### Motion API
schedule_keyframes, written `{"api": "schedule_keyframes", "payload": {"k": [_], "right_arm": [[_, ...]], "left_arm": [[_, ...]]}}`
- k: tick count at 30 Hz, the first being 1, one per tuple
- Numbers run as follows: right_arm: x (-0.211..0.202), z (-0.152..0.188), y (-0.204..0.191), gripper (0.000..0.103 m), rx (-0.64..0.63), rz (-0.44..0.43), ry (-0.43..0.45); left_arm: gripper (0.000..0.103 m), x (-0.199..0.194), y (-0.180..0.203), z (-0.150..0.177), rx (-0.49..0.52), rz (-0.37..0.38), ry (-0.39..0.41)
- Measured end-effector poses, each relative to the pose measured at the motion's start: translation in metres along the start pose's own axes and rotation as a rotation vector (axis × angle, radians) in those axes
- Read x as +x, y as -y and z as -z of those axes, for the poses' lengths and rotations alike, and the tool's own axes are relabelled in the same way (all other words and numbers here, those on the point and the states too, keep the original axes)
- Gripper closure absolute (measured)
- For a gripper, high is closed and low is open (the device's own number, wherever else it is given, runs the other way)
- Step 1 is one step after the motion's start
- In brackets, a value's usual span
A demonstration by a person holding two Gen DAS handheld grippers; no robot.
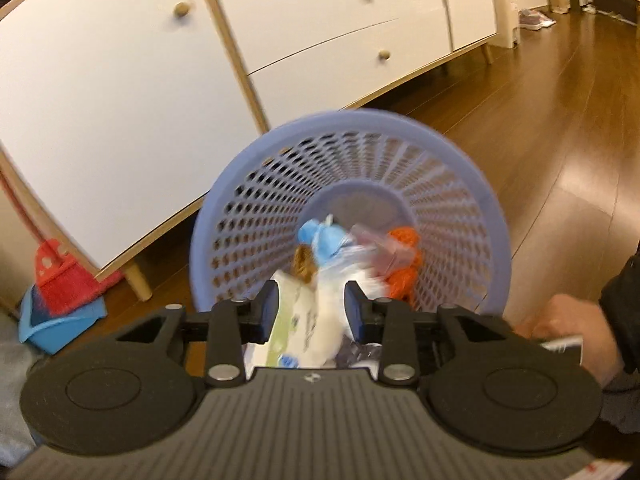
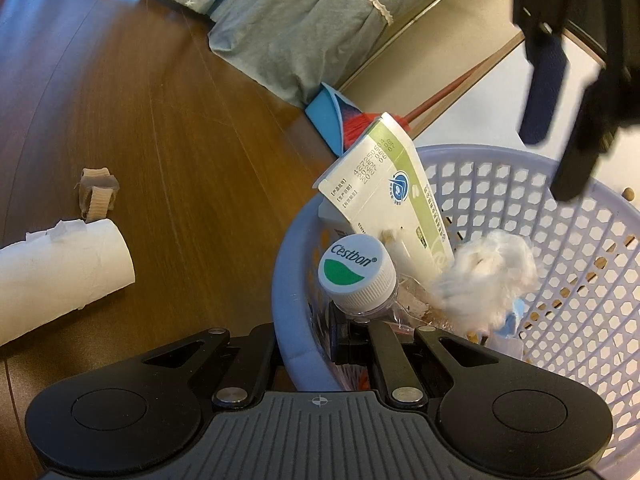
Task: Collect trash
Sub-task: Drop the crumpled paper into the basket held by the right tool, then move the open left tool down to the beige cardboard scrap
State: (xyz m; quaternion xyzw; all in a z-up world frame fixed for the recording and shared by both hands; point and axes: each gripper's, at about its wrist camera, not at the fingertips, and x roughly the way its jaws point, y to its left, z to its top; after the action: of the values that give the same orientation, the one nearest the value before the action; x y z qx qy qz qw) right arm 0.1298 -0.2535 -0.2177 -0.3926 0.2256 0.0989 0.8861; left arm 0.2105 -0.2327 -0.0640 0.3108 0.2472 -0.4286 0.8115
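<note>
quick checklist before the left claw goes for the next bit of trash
1. Left claw open, holding nothing: ok.
2. White tissue wad inside the basket: ok.
3. Right claw clamped on the basket rim: ok.
4. Carton fully inside: not ok, it sticks up over the rim.
5. Floor cleared: not ok, a paper tube and a brown scrap lie there.

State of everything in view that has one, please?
Left gripper: open, empty, above the basket.
Right gripper: shut on the basket rim.
Carton: in basket, leaning against rim.
Bottle: capped, in basket.
Paper tube: lying on floor, outside basket.
Drawers: shut.
</note>
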Motion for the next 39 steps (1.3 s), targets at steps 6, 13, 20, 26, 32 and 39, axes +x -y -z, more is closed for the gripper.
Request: {"api": "schedule_keyframes", "payload": {"k": [6,13,20,26,32,39], "right_arm": [[0.003,-0.002,0.002,0.099,0.006,-0.001,0.002],[0.005,-0.004,0.002,0.099,0.006,0.002,-0.001],[0.006,-0.004,0.001,0.099,0.003,0.002,-0.002],[0.005,-0.003,0.001,0.099,0.002,0.002,-0.002],[0.006,-0.004,0.001,0.099,0.000,0.002,-0.002],[0.002,0.000,0.001,0.099,0.001,0.002,-0.002]], "left_arm": [[0.072,-0.027,-0.014,0.049,-0.035,-0.071,-0.086],[0.071,-0.038,-0.018,0.121,-0.141,-0.094,-0.229],[0.066,-0.025,0.003,0.153,-0.247,-0.035,-0.316],[0.063,-0.003,0.016,0.175,-0.110,-0.035,-0.381],[0.061,0.017,0.004,0.192,-0.107,0.000,-0.411],[0.058,0.038,-0.003,0.202,-0.048,0.050,-0.456]]}}
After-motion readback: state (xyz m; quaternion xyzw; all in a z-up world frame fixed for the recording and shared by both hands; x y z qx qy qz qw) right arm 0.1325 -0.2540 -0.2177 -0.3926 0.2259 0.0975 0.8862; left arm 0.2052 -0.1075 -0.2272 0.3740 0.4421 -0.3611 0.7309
